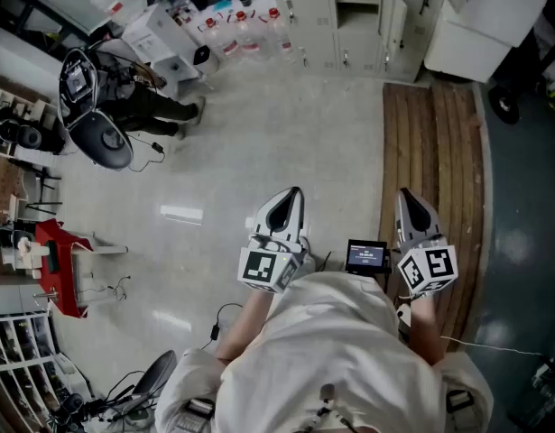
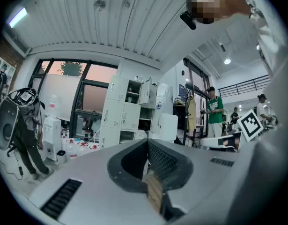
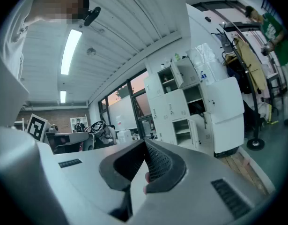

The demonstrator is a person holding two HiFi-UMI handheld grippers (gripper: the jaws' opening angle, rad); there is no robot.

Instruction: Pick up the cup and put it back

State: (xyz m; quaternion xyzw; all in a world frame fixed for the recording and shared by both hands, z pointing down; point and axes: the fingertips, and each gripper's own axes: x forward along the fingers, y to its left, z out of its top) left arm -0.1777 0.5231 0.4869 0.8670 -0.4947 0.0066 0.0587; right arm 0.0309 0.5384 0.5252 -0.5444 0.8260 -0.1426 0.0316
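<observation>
My left gripper (image 1: 291,197) is closed with nothing in it. My right gripper (image 1: 409,197) is the same, jaws together and empty. I hold both at my waist above the floor (image 1: 259,152). No cup appears in any view. I judge pick-up and return not under way.

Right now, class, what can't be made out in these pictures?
The cup: in no view.
The small screen, head view: writing too small.
The floor underfoot, head view: hidden by the white shirt.
The bottles, head view: labels too small.
</observation>
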